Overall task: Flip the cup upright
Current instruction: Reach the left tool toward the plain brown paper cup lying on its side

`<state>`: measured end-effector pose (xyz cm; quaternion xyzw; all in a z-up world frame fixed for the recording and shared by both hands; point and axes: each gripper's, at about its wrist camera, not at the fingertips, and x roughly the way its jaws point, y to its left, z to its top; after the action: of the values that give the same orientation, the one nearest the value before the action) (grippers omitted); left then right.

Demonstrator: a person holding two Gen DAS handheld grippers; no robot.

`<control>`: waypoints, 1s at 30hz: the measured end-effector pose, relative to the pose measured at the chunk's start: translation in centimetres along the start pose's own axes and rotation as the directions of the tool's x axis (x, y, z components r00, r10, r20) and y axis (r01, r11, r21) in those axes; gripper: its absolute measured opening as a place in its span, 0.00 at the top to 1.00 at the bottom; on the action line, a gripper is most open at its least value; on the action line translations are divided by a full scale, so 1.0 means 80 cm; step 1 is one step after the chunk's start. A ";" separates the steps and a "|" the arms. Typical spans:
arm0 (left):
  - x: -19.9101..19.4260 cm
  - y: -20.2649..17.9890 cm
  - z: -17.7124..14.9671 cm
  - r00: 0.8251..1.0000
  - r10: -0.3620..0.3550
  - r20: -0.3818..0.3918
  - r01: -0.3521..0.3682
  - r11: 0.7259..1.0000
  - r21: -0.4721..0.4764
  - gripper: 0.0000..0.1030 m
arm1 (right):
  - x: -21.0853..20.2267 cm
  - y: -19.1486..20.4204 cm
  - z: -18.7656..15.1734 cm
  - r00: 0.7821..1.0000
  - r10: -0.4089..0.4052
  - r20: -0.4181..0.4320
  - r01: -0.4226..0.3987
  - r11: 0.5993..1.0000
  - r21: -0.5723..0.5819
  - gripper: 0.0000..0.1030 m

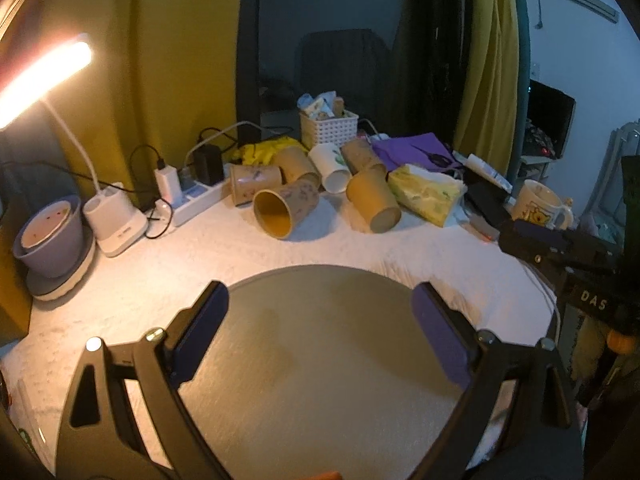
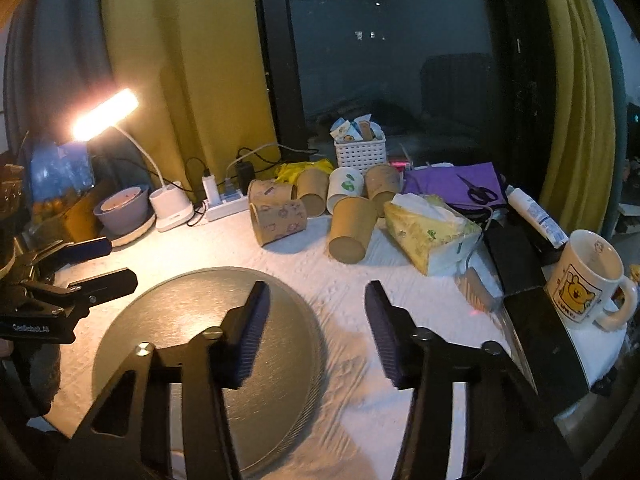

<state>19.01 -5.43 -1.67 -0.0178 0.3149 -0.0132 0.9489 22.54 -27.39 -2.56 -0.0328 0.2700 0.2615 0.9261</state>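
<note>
2 grippers are held wide, gripping nothing. The nearest cup (image 1: 285, 211) is laid sideways, ahead of the left gripper (image 1: 320, 336), mouth facing it.

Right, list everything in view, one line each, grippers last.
paper cups: six, five brown and one white, lying in a heap mid-table
round tray: one, grey, near edge
mug: one, white with bear print, upright, right
tissue pack: one, yellow, right of cups
basket: one, white, behind cups
desk lamp: one, white, lit, left
power strip: one, white, left of cups
left gripper: open, over tray
right gripper: open, at tray's right edge
</note>
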 end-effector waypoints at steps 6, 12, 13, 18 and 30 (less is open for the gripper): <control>0.041 -0.015 0.021 1.000 -0.005 -0.028 0.006 1.000 0.018 0.09 | 0.030 -0.027 0.005 1.000 0.013 -0.013 -0.013 1.000 0.018 0.73; 0.087 -0.033 0.041 0.998 -0.010 -0.058 0.012 0.999 0.041 0.09 | 0.059 -0.058 0.013 1.000 0.016 -0.025 -0.015 0.999 0.030 0.73; 0.096 -0.037 0.044 0.998 -0.011 -0.061 0.014 0.999 0.044 0.09 | 0.064 -0.063 0.014 1.000 0.014 -0.028 -0.013 0.999 0.030 0.73; 0.130 -0.053 0.063 0.997 -0.030 -0.066 0.033 0.998 0.050 0.09 | 0.086 -0.086 0.021 0.999 0.004 -0.043 -0.002 0.999 0.035 0.73; 0.215 -0.073 0.093 0.989 -0.109 -0.100 0.109 0.994 -0.010 0.09 | 0.130 -0.126 0.039 0.998 -0.025 -0.063 0.028 0.999 0.044 0.73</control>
<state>37.15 -11.70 -5.70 -0.0362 0.3610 -0.0654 0.9296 36.58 -30.61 -6.09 -0.0237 0.3042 0.2418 0.9211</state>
